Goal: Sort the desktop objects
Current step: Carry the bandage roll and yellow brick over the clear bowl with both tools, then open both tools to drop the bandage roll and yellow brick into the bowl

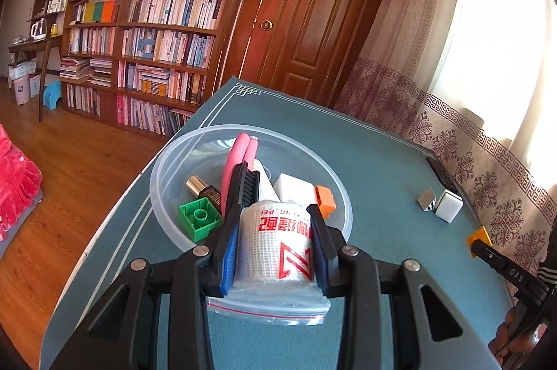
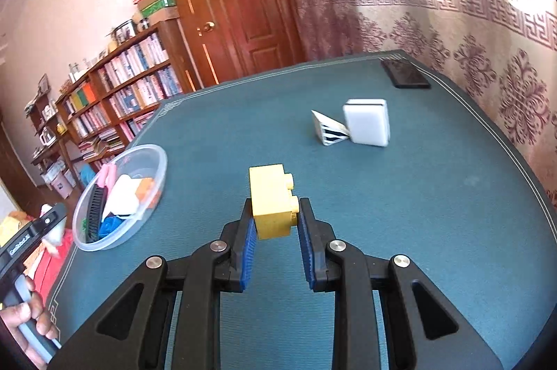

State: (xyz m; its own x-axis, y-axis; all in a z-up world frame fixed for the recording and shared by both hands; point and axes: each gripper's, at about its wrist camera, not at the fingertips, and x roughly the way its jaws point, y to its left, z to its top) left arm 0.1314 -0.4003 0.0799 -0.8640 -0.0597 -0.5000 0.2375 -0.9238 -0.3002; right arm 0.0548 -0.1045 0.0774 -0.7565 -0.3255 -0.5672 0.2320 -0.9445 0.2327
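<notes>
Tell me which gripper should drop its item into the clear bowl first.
Left. The left gripper holds the bandage roll at the clear bowl rim; the right gripper, gripping the yellow brick, is farther off.

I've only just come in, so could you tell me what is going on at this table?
A person is sorting small desk items into a clear plastic bowl on a green table mat. The left hand-held gripper holds a bagged roll of gauze bandage just at the bowl's near rim. The right hand-held gripper grips a yellow toy brick above the mat. A white block, a small striped box and a dark phone lie farther back on the mat.
</notes>
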